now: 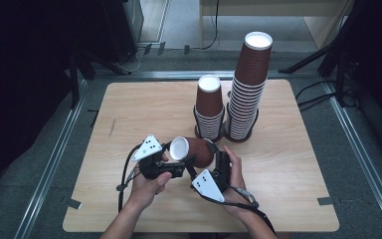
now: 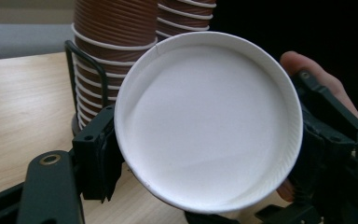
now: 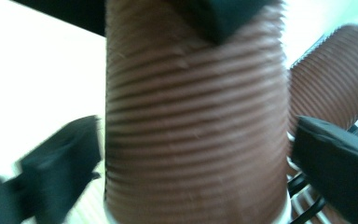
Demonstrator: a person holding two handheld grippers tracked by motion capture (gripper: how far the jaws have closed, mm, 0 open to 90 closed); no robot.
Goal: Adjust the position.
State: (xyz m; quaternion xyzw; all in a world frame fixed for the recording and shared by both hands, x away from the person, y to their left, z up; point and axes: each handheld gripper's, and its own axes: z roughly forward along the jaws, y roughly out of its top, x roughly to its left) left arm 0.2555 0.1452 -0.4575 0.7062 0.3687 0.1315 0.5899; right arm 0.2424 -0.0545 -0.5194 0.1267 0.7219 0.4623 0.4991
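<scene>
Two tools meet on one brown paper cup, held on its side above the counter. The left tool has its jaws closed on the rim, white mouth facing it. The right tool straddles the ribbed wall; its blurred jaws stand just clear. Behind, two cup stacks rise, bases partly hidden.

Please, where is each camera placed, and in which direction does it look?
High view: above the table's near side, looking forward and down at the wooden table, two cup stacks and the held cup; forearms, both hands.
Left tool view: on the left tool, facing the cup's white inside; the other hand's fingers.
Right tool view: on the right tool, facing the cup's ribbed brown side.
Shared: the held cup and a stack.
</scene>
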